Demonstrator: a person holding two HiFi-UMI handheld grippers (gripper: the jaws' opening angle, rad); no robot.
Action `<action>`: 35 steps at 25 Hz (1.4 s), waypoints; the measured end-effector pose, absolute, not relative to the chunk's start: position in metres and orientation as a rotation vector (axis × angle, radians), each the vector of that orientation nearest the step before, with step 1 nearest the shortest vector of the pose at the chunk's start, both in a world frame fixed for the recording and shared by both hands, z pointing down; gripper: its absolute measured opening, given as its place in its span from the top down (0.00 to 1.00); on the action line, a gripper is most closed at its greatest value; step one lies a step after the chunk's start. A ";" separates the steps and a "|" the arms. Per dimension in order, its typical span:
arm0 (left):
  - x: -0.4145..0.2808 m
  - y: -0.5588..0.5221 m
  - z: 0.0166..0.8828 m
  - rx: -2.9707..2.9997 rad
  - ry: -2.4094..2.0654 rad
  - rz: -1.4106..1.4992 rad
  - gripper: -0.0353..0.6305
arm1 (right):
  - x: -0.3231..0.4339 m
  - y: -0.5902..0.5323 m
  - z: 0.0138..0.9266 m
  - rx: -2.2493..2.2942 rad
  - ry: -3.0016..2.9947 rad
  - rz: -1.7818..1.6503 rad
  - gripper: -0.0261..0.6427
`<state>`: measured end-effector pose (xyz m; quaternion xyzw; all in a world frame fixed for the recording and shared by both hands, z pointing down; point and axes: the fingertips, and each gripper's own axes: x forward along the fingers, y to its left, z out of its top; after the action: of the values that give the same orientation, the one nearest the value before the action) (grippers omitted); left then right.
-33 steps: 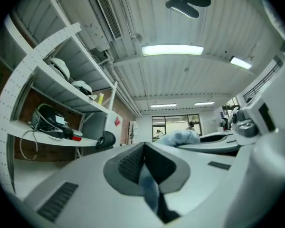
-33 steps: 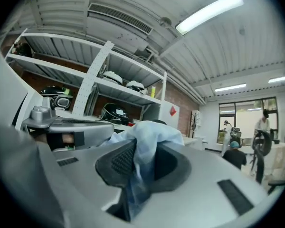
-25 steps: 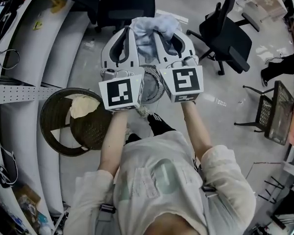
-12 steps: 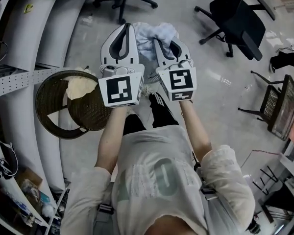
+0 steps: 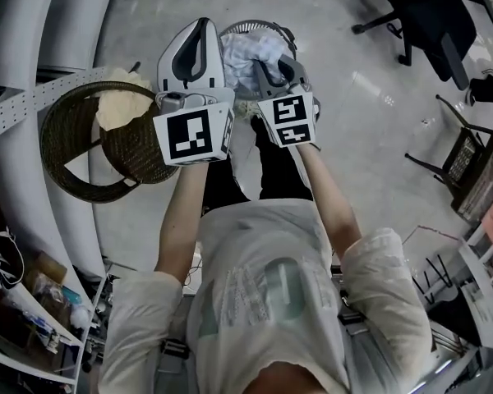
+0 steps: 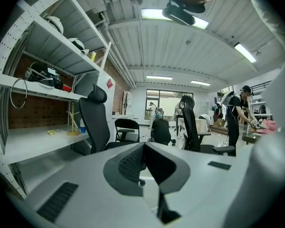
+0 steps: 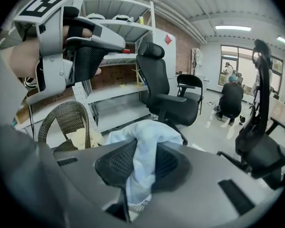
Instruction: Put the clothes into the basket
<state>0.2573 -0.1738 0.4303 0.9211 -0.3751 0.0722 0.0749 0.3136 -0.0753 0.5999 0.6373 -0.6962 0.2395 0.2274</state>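
Observation:
A light blue cloth (image 5: 245, 52) hangs bunched from my right gripper (image 5: 273, 62), which is shut on it; in the right gripper view the cloth (image 7: 143, 136) spills out between the jaws of my right gripper (image 7: 141, 152). It hangs over a round wire basket (image 5: 238, 26) on the floor. My left gripper (image 5: 195, 28) is beside it on the left, shut and empty; in the left gripper view the pads of my left gripper (image 6: 145, 147) meet with nothing between them. A dark wicker basket (image 5: 74, 150) with a handle holds a cream cloth (image 5: 115, 109).
Grey shelving (image 5: 33, 48) runs along the left. Black office chairs (image 5: 431, 15) stand at the upper right, and a black wire rack (image 5: 468, 171) at the right. The wicker basket (image 7: 64, 120) and an office chair (image 7: 168, 101) show in the right gripper view.
Both grippers have come down toward the floor together, the right one still holding the blue cloth. The cloth now hangs over the wire basket, which was under the marker cubes before.

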 end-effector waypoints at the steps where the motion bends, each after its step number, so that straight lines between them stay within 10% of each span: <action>1: 0.257 -0.174 0.435 2.755 -1.127 0.222 0.92 | 0.313 -0.073 0.609 1.744 -1.911 0.684 0.85; 5: 0.260 -0.174 0.443 2.737 -1.129 0.223 0.92 | 0.312 -0.060 0.638 1.699 -1.873 0.785 0.82; 7: 0.262 -0.174 0.441 2.740 -1.131 0.219 0.92 | 0.312 -0.056 0.645 1.709 -1.855 0.837 0.56; 24: 0.219 -0.184 0.360 2.746 -1.312 0.044 0.92 | 0.315 -0.137 0.500 1.880 -2.040 0.461 0.55; 35: 0.089 -0.182 0.213 2.689 -1.776 -0.228 0.92 | 0.201 -0.213 0.232 1.853 -2.502 -0.296 0.87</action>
<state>0.0890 -0.1817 0.2132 0.8314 -0.5493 -0.0706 -0.0446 0.2014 -0.2126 0.2324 0.5924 -0.8000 -0.0947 0.0068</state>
